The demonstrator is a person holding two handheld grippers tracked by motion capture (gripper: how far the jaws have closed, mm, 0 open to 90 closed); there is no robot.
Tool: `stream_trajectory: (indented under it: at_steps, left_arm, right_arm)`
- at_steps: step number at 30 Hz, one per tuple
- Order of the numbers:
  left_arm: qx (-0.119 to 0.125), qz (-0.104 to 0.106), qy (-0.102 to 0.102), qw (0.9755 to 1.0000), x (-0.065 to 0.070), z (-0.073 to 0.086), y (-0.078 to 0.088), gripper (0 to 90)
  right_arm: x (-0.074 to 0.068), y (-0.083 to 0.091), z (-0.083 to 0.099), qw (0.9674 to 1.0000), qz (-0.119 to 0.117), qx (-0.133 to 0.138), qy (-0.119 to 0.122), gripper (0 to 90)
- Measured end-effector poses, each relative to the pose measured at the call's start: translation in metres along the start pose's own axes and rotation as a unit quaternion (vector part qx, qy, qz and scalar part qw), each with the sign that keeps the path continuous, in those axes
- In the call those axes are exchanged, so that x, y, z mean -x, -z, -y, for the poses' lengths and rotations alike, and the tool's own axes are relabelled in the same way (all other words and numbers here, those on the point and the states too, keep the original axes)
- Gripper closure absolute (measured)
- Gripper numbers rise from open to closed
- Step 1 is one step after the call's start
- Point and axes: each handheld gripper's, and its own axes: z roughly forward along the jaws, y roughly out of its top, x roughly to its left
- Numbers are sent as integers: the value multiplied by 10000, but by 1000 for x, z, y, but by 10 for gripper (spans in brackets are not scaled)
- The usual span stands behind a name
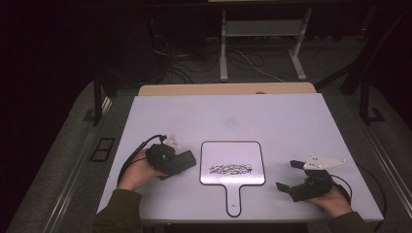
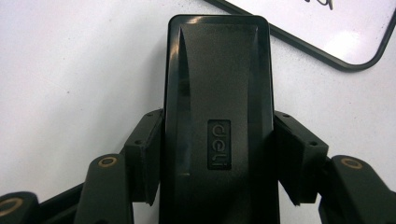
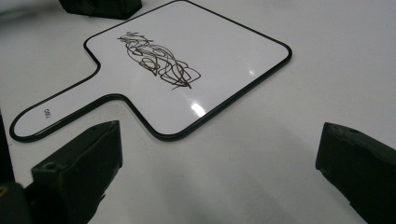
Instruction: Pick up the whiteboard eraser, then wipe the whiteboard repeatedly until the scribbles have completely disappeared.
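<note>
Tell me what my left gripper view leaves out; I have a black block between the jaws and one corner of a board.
Observer: The block is a black eraser, and the left gripper is shut on it just left of the whiteboard.
Operator: Say what is on that board.
Observer: A black scribble sits across its middle; the board is paddle-shaped, with its handle pointing toward the person.
Operator: Report the other hand.
Observer: The right gripper rests on the white table to the right of the board, jaws open with nothing between them.
</note>
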Motion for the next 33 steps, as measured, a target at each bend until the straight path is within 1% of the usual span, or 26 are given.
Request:
stream_trajectory:
  at_steps: [1, 2, 4, 5, 6, 7, 8, 9, 11, 13, 14, 16, 18, 19, 20, 22, 25, 30, 32, 33]
  left_arm:
    - [24, 24, 39, 10000, 0, 0, 0, 391]
    - [0, 40, 33, 10000, -2, 0, 1, 391]
    - [68, 62, 91, 9999, -2, 1, 1, 391]
    - [49, 62, 115, 9999, -2, 1, 2, 391]
    - [73, 83, 187, 9998, -2, 1, 2, 391]
    - [115, 85, 196, 9997, -2, 1, 2, 391]
    - [131, 87, 261, 9995, -2, 1, 3, 390]
    - [161, 88, 279, 9994, -2, 0, 5, 390]
    - [262, 58, 365, 9990, -2, -1, 7, 390]
    - [312, 26, 430, 9986, 0, -3, 9, 390]
    - [312, 23, 408, 9987, 0, -4, 10, 390]
    - [362, 4, 441, 9984, 1, -6, 12, 390]
    - [419, -25, 527, 9977, 3, -8, 13, 390]
    - [420, -47, 526, 9977, 3, -9, 15, 390]
    - [422, -76, 573, 9974, 3, -10, 16, 389]
    - [496, -93, 619, 9968, 5, -13, 17, 389]
    - [575, -97, 582, 9966, 7, -17, 19, 389]
    - [713, -106, 613, 9955, 10, -24, 21, 389]
    - [752, -90, 591, 9954, 11, -27, 21, 389]
    - [767, -69, 525, 9957, 11, -28, 22, 389]
  right_arm:
    - [0, 0, 0, 10000, -2, 3, 1, 0]
    - [0, -1, 0, 10000, 0, -7, -28, 0]
    - [0, -1, 0, 10000, -5, -5, -24, 0]
    - [0, -1, 0, 10000, -4, 2, -13, 0]
    - [-1, -1, 0, 10000, 3, 6, -7, 0]
    - [-1, -1, 0, 10000, 3, -3, -7, 0]
    - [-1, -1, 0, 10000, 5, -7, -9, 0]
    - [-1, -1, 0, 10000, 6, -13, -9, 0]
    - [0, -1, 0, 10000, 12, -8, -20, 0]
    - [0, -1, 0, 10000, 16, -8, -32, 0]
    - [-1, -1, 0, 10000, 21, -11, -32, 0]
    - [-1, -1, 0, 10000, 23, -5, -29, 0]
    - [0, -1, 0, 10000, 27, -16, -24, 0]
    - [0, -1, 0, 10000, 31, -19, -23, 0]
    - [0, -1, 0, 10000, 27, -25, -19, 0]
    - [0, -1, 0, 10000, 31, -19, -17, 0]
    - [0, 0, 0, 10000, 23, 1, -17, 0]
    - [0, -2, 0, 10000, 22, -27, -32, 0]
    - [1, -2, -1, 10000, 30, -26, -32, 0]
    - [1, -2, 0, 10000, 34, -23, -33, 0]
